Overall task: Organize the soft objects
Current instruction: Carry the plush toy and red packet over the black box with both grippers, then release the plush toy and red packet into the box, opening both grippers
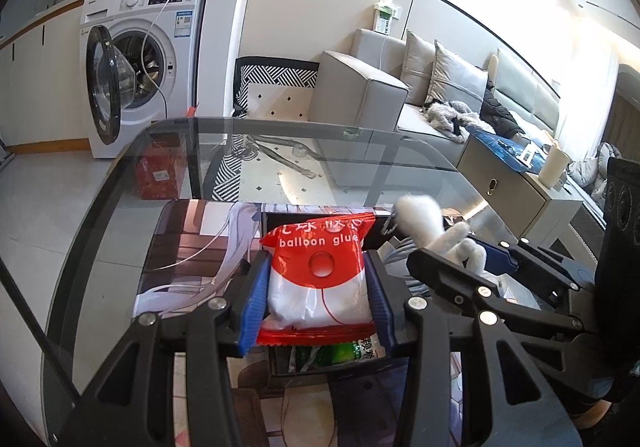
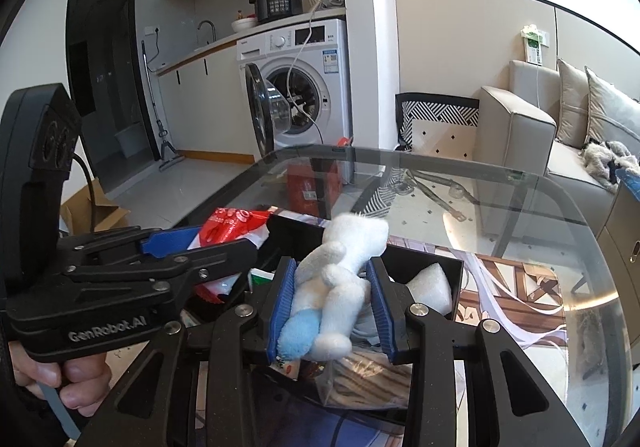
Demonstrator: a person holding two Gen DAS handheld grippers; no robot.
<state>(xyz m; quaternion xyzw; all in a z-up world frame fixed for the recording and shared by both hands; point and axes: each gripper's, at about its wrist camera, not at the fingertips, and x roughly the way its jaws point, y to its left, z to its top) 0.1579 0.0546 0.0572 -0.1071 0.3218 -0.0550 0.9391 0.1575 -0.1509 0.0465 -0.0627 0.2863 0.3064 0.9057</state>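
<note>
My left gripper (image 1: 318, 287) is shut on a red and white "balloon glue" bag (image 1: 320, 275), held over a black bin (image 1: 328, 367) that holds a green packet (image 1: 340, 353). My right gripper (image 2: 330, 305) is shut on a white plush toy (image 2: 340, 279) with a blue foot, held over a black bin (image 2: 436, 267) that holds white foam (image 2: 430, 287) and a clear bag of brown items (image 2: 368, 379). The right gripper with the plush (image 1: 432, 231) shows at the right of the left wrist view. The left gripper with the bag (image 2: 232, 227) shows at the left of the right wrist view.
The bins stand on a printed mat (image 1: 192, 247) on a glass table (image 2: 520, 215). Behind are a washing machine (image 1: 140, 59) with its door open, a red box (image 1: 158, 175) on the floor, a grey sofa (image 1: 400, 87) and a low cabinet (image 1: 508, 183).
</note>
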